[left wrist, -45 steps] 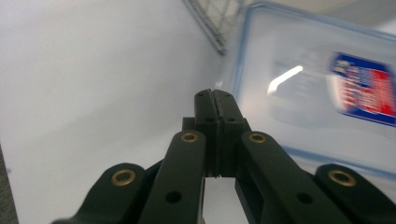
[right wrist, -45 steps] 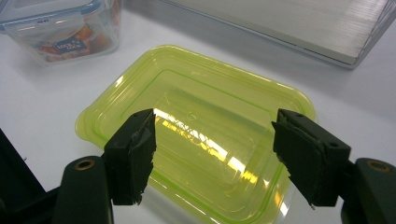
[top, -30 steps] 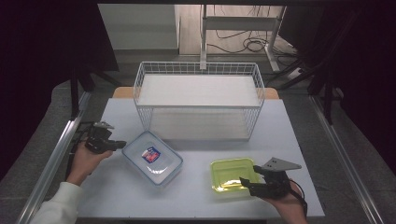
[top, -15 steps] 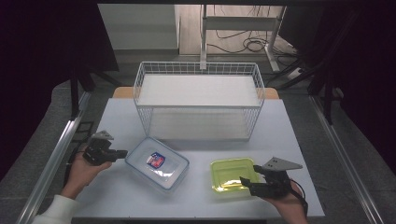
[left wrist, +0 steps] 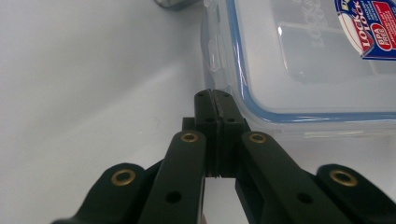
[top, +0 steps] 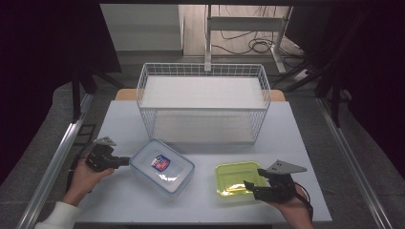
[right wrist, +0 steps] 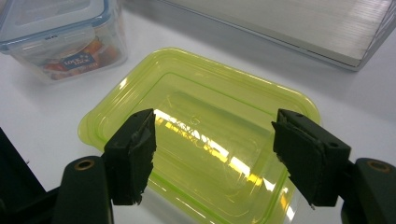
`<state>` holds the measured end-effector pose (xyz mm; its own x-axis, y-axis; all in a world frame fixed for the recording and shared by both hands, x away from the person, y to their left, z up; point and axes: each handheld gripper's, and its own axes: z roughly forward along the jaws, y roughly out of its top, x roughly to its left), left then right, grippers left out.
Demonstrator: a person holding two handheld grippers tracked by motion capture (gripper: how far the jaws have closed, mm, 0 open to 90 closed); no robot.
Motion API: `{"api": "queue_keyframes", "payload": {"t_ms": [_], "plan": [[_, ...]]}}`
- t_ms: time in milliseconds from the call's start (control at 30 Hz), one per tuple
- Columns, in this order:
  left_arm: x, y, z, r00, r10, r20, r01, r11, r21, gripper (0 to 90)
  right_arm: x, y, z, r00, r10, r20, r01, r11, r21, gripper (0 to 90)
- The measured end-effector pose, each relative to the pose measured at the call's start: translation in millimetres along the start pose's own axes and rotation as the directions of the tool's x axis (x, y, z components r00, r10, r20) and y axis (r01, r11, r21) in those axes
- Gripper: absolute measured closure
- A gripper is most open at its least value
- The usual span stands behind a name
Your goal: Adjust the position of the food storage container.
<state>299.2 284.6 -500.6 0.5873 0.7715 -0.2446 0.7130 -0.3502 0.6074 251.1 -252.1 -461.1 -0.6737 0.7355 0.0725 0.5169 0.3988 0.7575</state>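
My left gripper point(top: 123, 161), jaws pressed together and empty, touches the clear lidded box point(top: 162, 167) at the table's front left; pushing off-centre could spin it into the green tray point(top: 237, 177) (my right gripper point(top: 251, 187) gapes wide over that tray).

Far side of the clear lidded box point(left wrist: 303, 60) and its label, cut by the frame edge.

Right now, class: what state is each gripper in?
Left gripper: closed, empty, at the clear box.
Right gripper: open above the green tub.
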Motion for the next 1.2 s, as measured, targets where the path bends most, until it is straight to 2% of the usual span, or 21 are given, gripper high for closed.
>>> {"api": "queue_keyframes", "payload": {"t_ms": [100,300,400,500,533,600,633,667,700,767,867,900,933,967,1033,1067,1133,1167,1200], "plan": [[-8.4,-1.3,0.7,0.9989,0.041,0.023,-0.041,0.9991,0.007,90.0,-2.2,-0.5,-0.4,1.0,0.005,0.005,-0.005,1.0,-0.003,30.0],[-23.7,-9.9,0.3,0.9967,0.06,0.054,-0.06,0.9982,-0.001,90.0,-0.3,0.6,-1.4,1.0,0.003,0.002,-0.003,1.0,-0.006,30.9],[-26.2,-14.3,-0.5,0.997,0.045,0.063,-0.044,0.9989,-0.016,90.0,1.8,2.6,-1.1,0.9998,0.001,-0.019,-0.002,1.0,-0.005,38.0],[-27.3,-19.8,-1.6,0.9968,0.024,0.077,-0.021,0.999,-0.039,90.0,5.1,5.5,-1.8,0.9987,-0.013,-0.049,0.013,1.0,0.001,56.3],[-27.5,-21.3,-2.7,0.9984,0.014,0.055,-0.011,0.9989,-0.046,89.4,6.9,7.0,-2.2,0.9987,-0.016,-0.049,0.016,1.0,0.0,61.3],[-28.5,-23.8,-7.4,0.9995,-0.013,-0.029,0.011,0.9977,-0.067,85.4,10.6,10.9,-2.8,0.9983,-0.018,-0.055,0.019,1.0,0.005,73.4],[-29.2,-24.5,-9.5,0.9988,-0.023,-0.044,0.02,0.9965,-0.082,83.0,13.7,13.6,-2.4,0.9976,-0.025,-0.064,0.026,1.0,0.009,78.7],[-29.2,-24.5,-9.5,0.9988,-0.023,-0.044,0.02,0.9965,-0.082,79.5,13.7,13.6,-2.4,0.9976,-0.025,-0.064,0.026,1.0,0.009,78.7],[-33.0,-25.6,-15.7,0.9955,-0.035,-0.088,0.024,0.9921,-0.123,72.4,20.2,17.5,0.0,0.9961,-0.04,-0.079,0.043,0.999,0.026,86.3],[-38.4,-25.7,-22.0,0.9914,-0.028,-0.128,0.01,0.99,-0.141,60.9,27.0,20.4,4.1,0.994,-0.056,-0.095,0.06,0.997,0.043,88.7],[-46.9,-25.5,-29.3,0.9923,-0.037,-0.118,0.02,0.9899,-0.14,40.1,38.4,24.3,14.7,0.9904,-0.077,-0.115,0.086,0.993,0.079,88.9],[-50.1,-25.9,-31.3,0.9915,-0.036,-0.125,0.018,0.9888,-0.148,37.4,42.1,25.2,19.0,0.9892,-0.084,-0.12,0.095,0.991,0.089,88.9],[-50.1,-25.9,-31.3,0.9915,-0.036,-0.125,0.018,0.9888,-0.148,35.7,42.1,25.2,19.0,0.9892,-0.084,-0.12,0.095,0.991,0.089,88.9],[-54.7,-26.6,-33.9,0.9928,-0.033,-0.115,0.016,0.9888,-0.148,33.7,50.7,27.2,28.9,0.9873,-0.092,-0.13,0.106,0.988,0.109,88.9],[-56.5,-27.0,-34.8,0.9933,-0.03,-0.112,0.013,0.9884,-0.151,32.7,53.5,28.3,32.2,0.9862,-0.097,-0.134,0.113,0.987,0.116,88.9],[-58.1,-27.3,-35.0,0.9928,-0.032,-0.115,0.013,0.988,-0.154,30.8,63.8,33.6,41.5,0.9846,-0.112,-0.135,0.129,0.983,0.132,88.9],[-58.3,-27.4,-35.1,0.993,-0.034,-0.113,0.016,0.9878,-0.155,30.4,67.7,36.1,44.4,0.9838,-0.117,-0.136,0.136,0.981,0.135,88.9],[-58.0,-28.0,-35.8,0.993,-0.042,-0.111,0.024,0.9867,-0.161,30.4,79.0,44.3,52.7,0.9814,-0.137,-0.134,0.157,0.976,0.151,88.9],[-58.0,-28.0,-35.8,0.993,-0.042,-0.111,0.024,0.9867,-0.161,30.4,82.0,47.1,55.7,0.9803,-0.145,-0.134,0.165,0.974,0.156,88.9]]}}
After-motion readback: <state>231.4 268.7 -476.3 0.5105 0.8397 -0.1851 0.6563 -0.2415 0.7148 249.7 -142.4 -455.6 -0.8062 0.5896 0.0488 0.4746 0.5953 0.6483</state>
